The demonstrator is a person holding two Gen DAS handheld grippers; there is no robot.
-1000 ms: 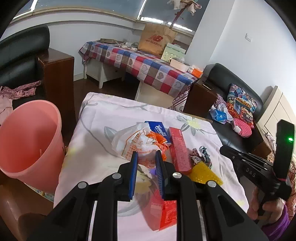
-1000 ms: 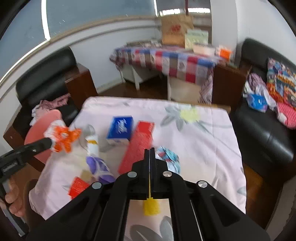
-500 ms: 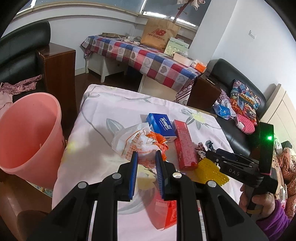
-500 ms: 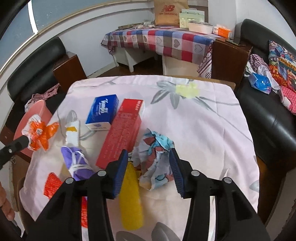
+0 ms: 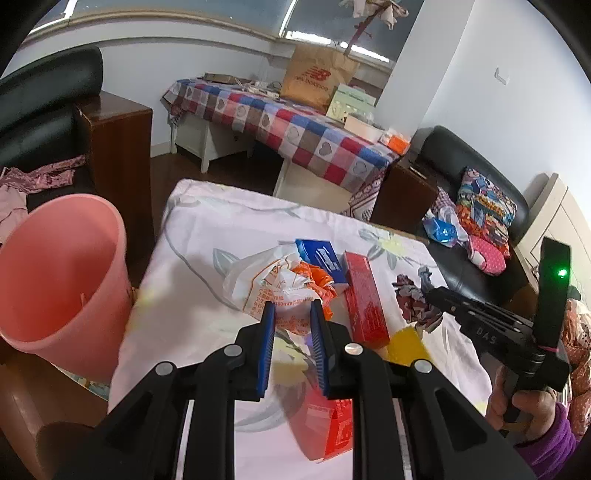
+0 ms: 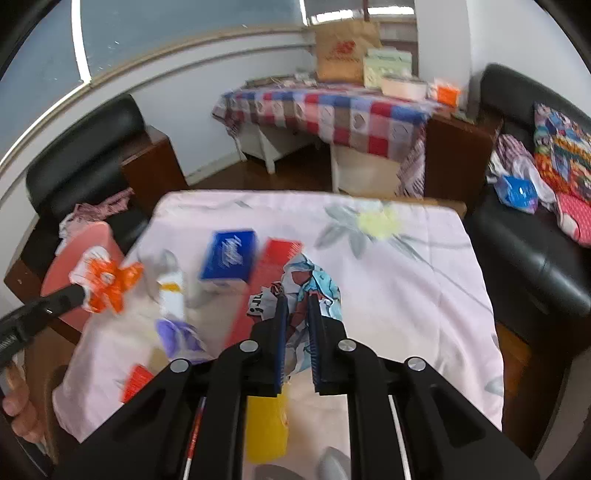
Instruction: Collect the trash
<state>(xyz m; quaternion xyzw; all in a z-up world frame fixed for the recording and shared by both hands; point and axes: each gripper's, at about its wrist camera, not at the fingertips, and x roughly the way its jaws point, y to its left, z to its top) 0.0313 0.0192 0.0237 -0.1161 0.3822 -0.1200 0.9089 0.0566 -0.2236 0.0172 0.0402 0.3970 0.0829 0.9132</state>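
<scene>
A lived-in home sitting room. Black leather armchairs [image 5: 44, 110] with wooden side cabinets [image 5: 118, 147] flank a low table under a floral cloth [image 6: 406, 266], and a side table in a checked heart-print cloth [image 5: 295, 125] holds a paper shopping bag [image 5: 317, 79] and boxes. Clothes and patterned cushions [image 5: 484, 210] lie on a black sofa [image 6: 535, 258] beneath a wide window [image 6: 184, 33].

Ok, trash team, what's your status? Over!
Left gripper shut on white-and-orange wrapper. Right gripper clamped on crumpled colourful paper. Pink bin beside table, open. Red box, blue box not yet collected.
</scene>
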